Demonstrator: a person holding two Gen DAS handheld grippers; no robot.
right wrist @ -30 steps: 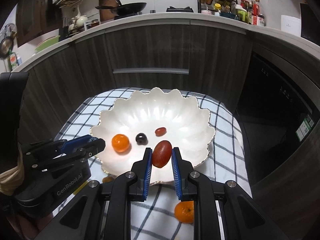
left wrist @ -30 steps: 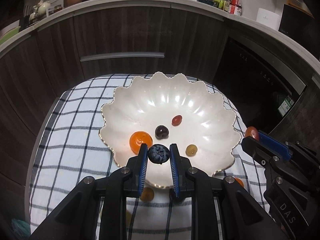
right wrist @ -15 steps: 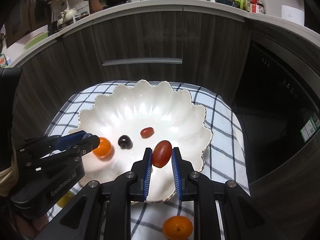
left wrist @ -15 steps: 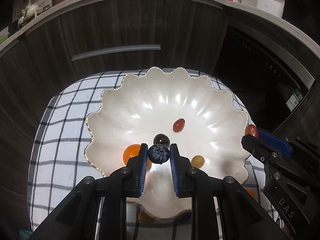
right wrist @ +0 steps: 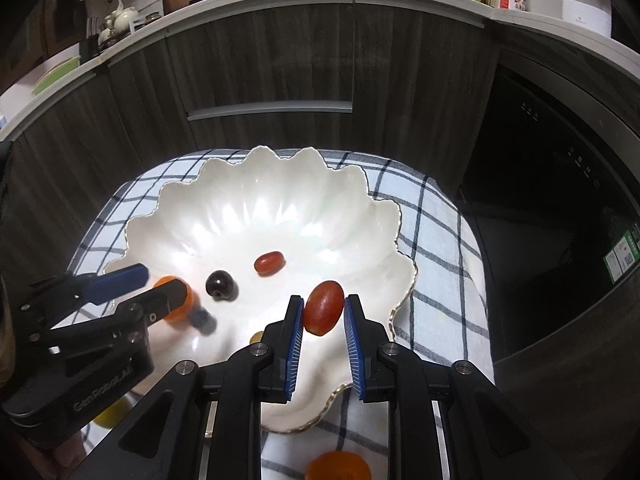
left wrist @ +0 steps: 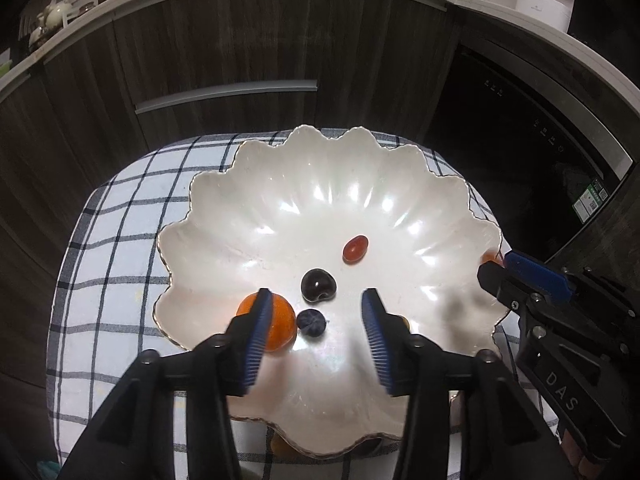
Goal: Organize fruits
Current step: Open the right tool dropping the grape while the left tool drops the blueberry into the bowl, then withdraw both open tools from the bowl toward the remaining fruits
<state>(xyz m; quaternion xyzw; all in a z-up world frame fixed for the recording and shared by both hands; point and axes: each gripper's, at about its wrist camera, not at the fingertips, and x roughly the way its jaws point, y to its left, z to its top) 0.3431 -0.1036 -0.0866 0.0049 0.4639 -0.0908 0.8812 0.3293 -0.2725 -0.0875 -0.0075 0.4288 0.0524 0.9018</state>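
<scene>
Over the scalloped white bowl (left wrist: 320, 184) both hand-held grippers hang, pointing steeply down. The left hand-held gripper (left wrist: 316, 312) has its jaws opening, nothing pinched. The blueberry (left wrist: 311, 322) lies on the bowl floor between the blue pads, clear of both, nearer the left pad and just beside the small orange (left wrist: 276, 326). A dark cherry (left wrist: 318, 285) sits just beyond the blueberry, and a small red tomato (left wrist: 355, 248) further toward the bowl's far side. The right hand-held gripper (right wrist: 322, 314) is over the bowl's right side with its jaws just starting to open, the red grape tomato (right wrist: 323, 307) between the pads; its left side touches one pad, and a sliver of gap shows at the other. The bowl sits on a checked cloth (right wrist: 436, 240).
</scene>
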